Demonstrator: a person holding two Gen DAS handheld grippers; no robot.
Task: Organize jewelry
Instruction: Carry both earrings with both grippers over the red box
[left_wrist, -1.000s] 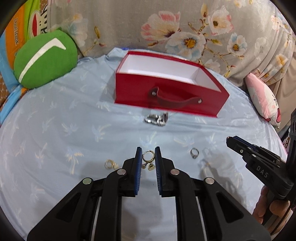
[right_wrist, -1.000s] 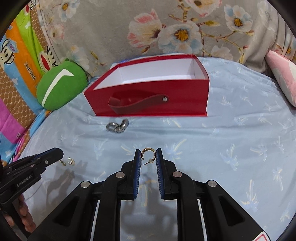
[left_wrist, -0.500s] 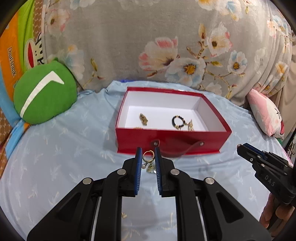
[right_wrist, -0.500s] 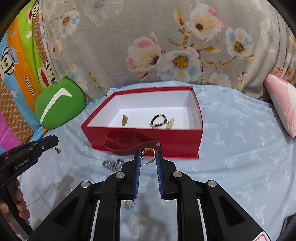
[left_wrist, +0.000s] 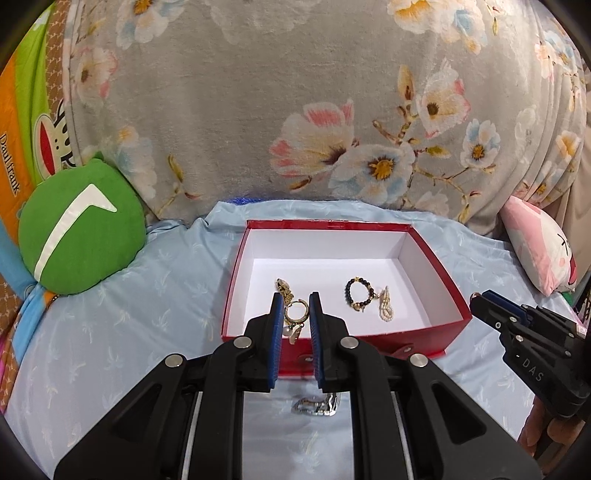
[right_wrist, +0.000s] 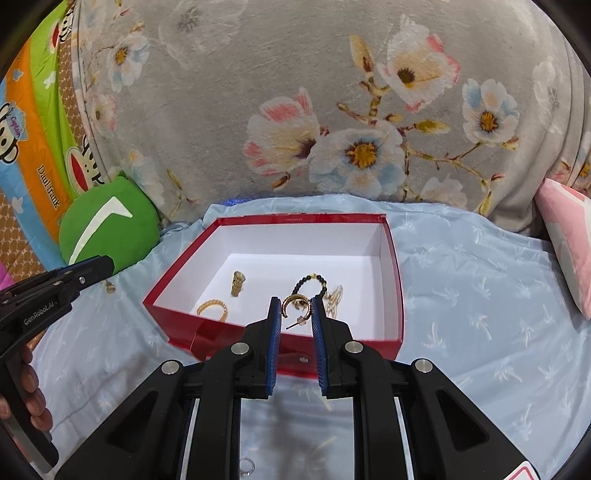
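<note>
Only the right wrist view shows a gold chain ring (right_wrist: 212, 309) in the red box's (right_wrist: 391, 258) near left corner and a small silver ring (right_wrist: 246, 466) on the bed before the box; only the left wrist view shows a silver bracelet (left_wrist: 316, 405) there; the bed's pale blue sheet (left_wrist: 110, 332) meets a floral grey blanket (left_wrist: 295, 110) behind the box, a green cushion (left_wrist: 79, 229) to its left; inside lie a black bead bracelet (left_wrist: 358, 295), a pearl piece (left_wrist: 386, 305) and a gold charm (right_wrist: 238, 282); the left gripper (left_wrist: 296, 314) has its jaws clamped on a gold drop earring (left_wrist: 294, 317) over the box's near wall; the right gripper (right_wrist: 294, 314) has its jaws clamped on a gold hoop earring (right_wrist: 293, 306) there too.
</note>
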